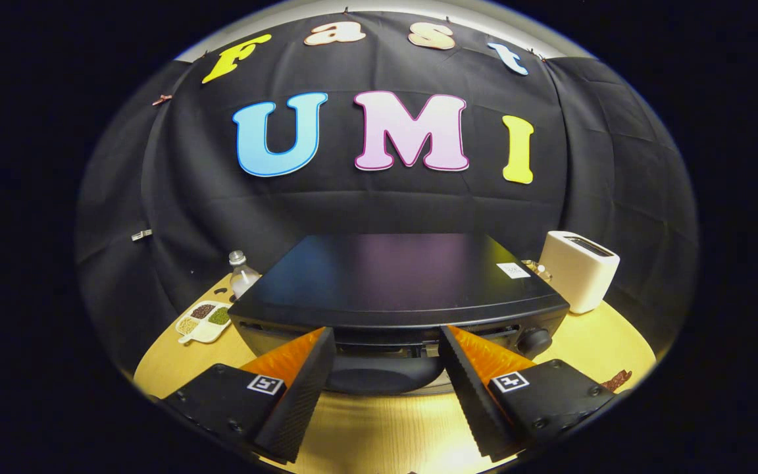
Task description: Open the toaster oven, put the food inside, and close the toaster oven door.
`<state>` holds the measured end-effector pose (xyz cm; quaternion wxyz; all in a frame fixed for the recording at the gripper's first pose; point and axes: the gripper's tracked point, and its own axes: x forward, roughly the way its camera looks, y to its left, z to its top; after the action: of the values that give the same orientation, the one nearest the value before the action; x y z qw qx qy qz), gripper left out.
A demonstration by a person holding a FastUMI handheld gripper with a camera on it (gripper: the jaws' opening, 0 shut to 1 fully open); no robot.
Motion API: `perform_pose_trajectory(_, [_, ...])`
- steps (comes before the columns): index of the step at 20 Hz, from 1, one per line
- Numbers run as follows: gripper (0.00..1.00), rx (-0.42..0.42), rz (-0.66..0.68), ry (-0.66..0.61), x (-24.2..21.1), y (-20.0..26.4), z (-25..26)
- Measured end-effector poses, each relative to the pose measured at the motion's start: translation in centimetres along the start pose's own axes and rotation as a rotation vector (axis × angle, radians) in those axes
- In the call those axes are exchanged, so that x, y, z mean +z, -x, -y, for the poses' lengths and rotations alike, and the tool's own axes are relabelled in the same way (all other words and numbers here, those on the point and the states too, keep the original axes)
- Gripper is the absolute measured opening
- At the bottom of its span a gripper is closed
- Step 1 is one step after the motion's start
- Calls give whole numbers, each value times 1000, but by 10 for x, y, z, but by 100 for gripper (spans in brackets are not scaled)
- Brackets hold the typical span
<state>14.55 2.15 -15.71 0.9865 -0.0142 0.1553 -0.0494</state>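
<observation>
Gripper view: the gripper hangs above a round wooden table, its two fingers spread wide with nothing held between them. Just ahead of the fingertips sits the black toaster oven, seen from slightly above so that its flat glossy top takes up most of what shows. A small white sticker lies on the far right of that top. The oven's front edge runs between the two fingers, and its dark rounded door handle lies in the gap between them, below the front edge; the door looks closed. A dark knob sits on the front face just past the right finger.

Left of the oven, a white divided dish holds grains or seeds in separate compartments, and a small clear bottle stands behind it, near the oven's left rear corner. Right of the oven stands a white slot toaster. A small dark reddish-brown piece lies on the table beyond the right finger; what it is cannot be told.
</observation>
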Motion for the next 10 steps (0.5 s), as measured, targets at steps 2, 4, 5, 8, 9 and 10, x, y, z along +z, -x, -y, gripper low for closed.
perform_pose_trajectory(2, [98,8,-9,-10,-7,10,-1])
perform_pose_trajectory(4, [98,15,-18,-11,-16,19,0])
perform_pose_trajectory(5, [98,18,-25,-13,-20,24,0])
perform_pose_trajectory(8, [98,29,-37,-20,-31,36,0])
perform_pose_trajectory(9, [98,32,-44,-19,-34,39,0])
perform_pose_trajectory(10, [98,35,-47,-19,-36,42,0])
